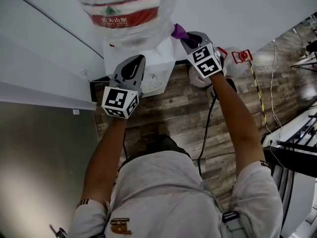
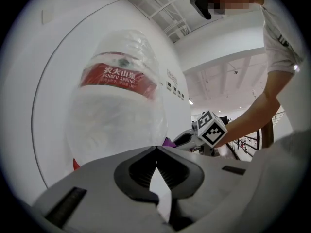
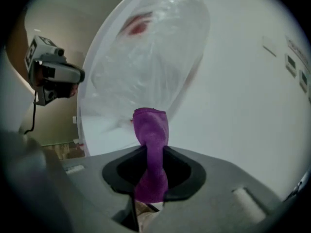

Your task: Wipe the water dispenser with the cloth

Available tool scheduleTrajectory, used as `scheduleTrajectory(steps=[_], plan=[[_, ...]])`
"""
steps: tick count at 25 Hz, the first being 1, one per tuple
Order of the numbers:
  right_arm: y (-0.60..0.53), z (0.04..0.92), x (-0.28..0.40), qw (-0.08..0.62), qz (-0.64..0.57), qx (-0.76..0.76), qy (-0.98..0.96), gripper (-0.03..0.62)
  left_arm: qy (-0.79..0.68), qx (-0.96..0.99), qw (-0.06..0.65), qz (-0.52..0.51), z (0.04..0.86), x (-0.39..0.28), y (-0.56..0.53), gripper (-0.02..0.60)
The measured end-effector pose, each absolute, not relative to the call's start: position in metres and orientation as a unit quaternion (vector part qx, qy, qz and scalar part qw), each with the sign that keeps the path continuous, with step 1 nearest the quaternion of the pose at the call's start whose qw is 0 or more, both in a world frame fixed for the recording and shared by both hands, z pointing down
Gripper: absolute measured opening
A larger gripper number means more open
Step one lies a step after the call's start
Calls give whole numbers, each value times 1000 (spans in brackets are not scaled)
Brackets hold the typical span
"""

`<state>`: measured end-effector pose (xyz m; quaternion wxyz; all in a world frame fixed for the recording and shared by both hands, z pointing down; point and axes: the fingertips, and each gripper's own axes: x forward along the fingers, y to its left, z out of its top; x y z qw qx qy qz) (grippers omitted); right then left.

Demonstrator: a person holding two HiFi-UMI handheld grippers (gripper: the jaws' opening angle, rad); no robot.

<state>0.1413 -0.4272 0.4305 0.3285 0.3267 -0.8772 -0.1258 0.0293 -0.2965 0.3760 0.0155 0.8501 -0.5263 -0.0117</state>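
The white water dispenser (image 1: 148, 58) stands against the wall with a large clear bottle (image 1: 130, 14) on top, red label showing. My right gripper (image 1: 185, 35) is shut on a purple cloth (image 1: 178, 31), held at the dispenser's upper right, beside the bottle's base. The cloth (image 3: 151, 140) sticks up from the jaws, with the bottle (image 3: 146, 57) close behind it. My left gripper (image 1: 138, 59) is shut, empty, over the dispenser's front top. From the left gripper view the bottle (image 2: 116, 106) fills the left and the right gripper (image 2: 187, 139) shows beyond it.
A white curved wall (image 1: 44, 38) lies behind and left of the dispenser. Wood floor (image 1: 178, 113) runs below, with a black cable (image 1: 207, 128). A red-and-white fixture (image 1: 241, 56) and yellow-black tape (image 1: 258, 93) lie at the right, metal racks (image 1: 297, 143) farther right.
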Motion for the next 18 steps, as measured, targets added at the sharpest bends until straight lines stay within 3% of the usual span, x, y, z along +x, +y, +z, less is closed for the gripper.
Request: scheduleTrajectory(steps=[18], plan=[[-240, 306, 63, 14, -22, 284, -958, 100, -498, 865, -21, -63, 295, -13, -206, -2]])
